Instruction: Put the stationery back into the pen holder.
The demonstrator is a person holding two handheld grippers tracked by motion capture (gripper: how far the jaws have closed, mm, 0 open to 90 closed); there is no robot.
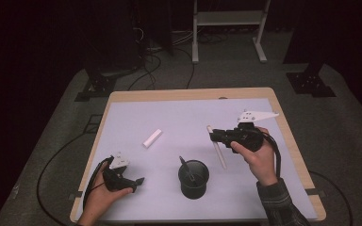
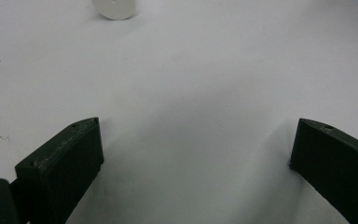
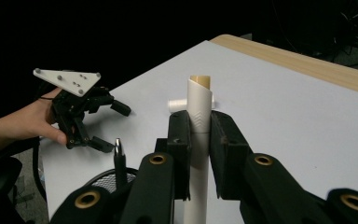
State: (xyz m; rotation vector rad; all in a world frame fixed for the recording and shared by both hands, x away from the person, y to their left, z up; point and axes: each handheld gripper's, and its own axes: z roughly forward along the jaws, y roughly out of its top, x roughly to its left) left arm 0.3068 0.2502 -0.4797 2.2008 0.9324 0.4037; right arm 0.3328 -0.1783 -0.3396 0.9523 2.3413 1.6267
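Observation:
My right gripper [image 1: 214, 136] is shut on a long white paper tube [image 1: 221, 156] and holds it over the mat's right half, one end sloping down toward the table. In the right gripper view the jaws [image 3: 199, 133] clamp the tube [image 3: 200, 100] around its middle. A short white cylinder [image 1: 152, 137] lies on the mat left of centre. The cylinder's round end [image 2: 114, 8] shows at the top of the left gripper view. My left gripper [image 1: 140, 181] rests open at the front left, with bare mat between its jaws [image 2: 193, 144].
A black mesh cup [image 1: 193, 179] with a dark pen [image 1: 185, 167] in it stands near the front edge, between the two hands. The white mat [image 1: 179, 113] covers a wooden table [image 1: 188, 93]. Cables and stand legs lie on the floor behind.

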